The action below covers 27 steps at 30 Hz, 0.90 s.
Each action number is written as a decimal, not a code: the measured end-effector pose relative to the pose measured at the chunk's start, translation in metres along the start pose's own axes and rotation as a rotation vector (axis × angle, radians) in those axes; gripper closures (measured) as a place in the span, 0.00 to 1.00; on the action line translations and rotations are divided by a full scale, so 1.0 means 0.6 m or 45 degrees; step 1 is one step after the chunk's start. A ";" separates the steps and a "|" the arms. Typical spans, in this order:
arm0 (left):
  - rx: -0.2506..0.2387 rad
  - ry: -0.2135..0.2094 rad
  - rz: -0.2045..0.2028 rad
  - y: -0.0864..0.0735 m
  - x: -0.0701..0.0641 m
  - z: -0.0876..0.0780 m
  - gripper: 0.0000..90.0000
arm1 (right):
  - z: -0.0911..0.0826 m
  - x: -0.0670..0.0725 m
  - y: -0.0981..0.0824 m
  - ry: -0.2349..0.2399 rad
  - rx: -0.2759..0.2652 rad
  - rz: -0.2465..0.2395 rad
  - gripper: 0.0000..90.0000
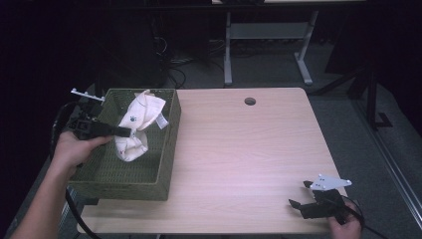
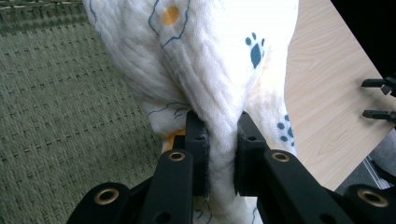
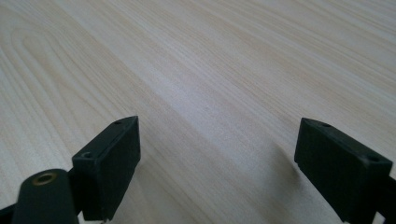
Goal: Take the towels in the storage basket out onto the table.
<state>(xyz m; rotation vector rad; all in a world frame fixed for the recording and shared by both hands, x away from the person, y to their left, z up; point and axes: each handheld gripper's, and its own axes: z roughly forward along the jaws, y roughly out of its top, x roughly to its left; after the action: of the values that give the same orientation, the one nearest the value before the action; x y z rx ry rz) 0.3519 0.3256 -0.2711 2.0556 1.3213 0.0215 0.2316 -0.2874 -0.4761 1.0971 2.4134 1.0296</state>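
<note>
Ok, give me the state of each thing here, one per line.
Cloth: bunched, pinched, hanging in the basket.
Basket: upright on the table, open top.
Left gripper: shut on the cloth.
Right gripper: open, nothing between its jaws, over bare table.

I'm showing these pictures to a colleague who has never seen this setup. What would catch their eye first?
Probably the white cloth printed with blue paw marks, hanging over the green woven basket at the table's left, pinched in the left gripper. Next, the right gripper with jaws wide open, low over the bare wooden table near its front right corner.
</note>
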 end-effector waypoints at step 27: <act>0.030 -0.054 0.135 0.049 -0.081 0.028 0.88 | -0.002 0.002 -0.004 0.001 -0.016 0.007 0.16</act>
<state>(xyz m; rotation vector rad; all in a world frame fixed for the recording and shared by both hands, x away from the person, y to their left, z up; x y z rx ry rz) 0.3577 0.2700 -0.2518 2.1322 1.1912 0.0093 0.2289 -0.2882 -0.4766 1.0999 2.4023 1.0456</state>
